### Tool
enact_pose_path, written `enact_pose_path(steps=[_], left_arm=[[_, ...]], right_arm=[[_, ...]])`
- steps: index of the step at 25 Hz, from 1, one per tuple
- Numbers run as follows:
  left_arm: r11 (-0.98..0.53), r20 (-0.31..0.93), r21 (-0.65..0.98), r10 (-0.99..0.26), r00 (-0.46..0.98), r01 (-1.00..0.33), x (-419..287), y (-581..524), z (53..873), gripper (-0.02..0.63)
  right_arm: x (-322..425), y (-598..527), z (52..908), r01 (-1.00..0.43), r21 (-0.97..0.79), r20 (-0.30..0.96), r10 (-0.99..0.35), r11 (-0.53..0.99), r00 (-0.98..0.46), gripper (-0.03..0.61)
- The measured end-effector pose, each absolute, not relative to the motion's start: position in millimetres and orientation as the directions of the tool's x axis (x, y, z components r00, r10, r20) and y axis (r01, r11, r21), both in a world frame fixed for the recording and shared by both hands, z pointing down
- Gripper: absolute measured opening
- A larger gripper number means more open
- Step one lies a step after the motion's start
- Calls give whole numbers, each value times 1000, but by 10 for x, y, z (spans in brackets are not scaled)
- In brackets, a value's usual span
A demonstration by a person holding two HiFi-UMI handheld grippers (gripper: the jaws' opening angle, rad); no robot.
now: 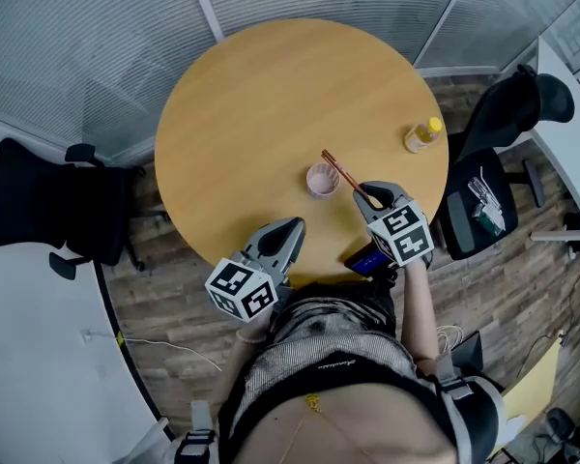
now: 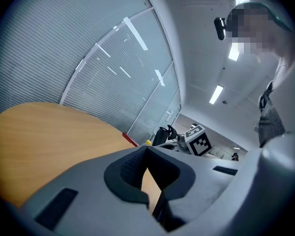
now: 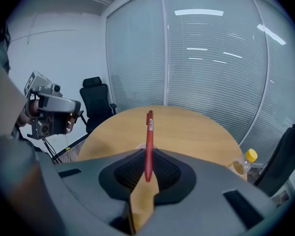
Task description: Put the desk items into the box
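A red pen (image 1: 343, 172) juts up and to the left from my right gripper (image 1: 372, 198), whose jaws are shut on its lower end. Its tip hangs just right of a small pink round container (image 1: 322, 179) near the middle of the round wooden table (image 1: 271, 95). In the right gripper view the pen (image 3: 149, 136) stands upright between the pads of the right gripper (image 3: 148, 155). My left gripper (image 1: 292, 226) hovers at the table's near edge, jaws together with nothing held. In its own view the left gripper (image 2: 146, 150) points across bare tabletop.
A small bottle with a yellow cap (image 1: 423, 134) stands at the table's right edge. Black office chairs sit to the left (image 1: 48, 206) and right (image 1: 507, 124). A white desk (image 1: 570, 114) lies far right. Glass walls with blinds enclose the back.
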State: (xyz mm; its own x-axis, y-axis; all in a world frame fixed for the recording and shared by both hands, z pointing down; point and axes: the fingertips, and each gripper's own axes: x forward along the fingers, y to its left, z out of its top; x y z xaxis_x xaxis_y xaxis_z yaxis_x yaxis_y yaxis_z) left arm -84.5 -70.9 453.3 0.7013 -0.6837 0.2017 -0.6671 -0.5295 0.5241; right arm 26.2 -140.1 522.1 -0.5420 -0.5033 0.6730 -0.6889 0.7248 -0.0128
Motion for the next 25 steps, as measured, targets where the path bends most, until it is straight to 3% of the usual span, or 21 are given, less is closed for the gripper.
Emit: enact_pose_path(steps=[25], left_arm=[[-512, 206, 554, -679, 704, -656, -954, -942, 4662, 2]], right_arm=[[217, -1449, 5983, -593, 85, 875, -344, 801, -339, 60]])
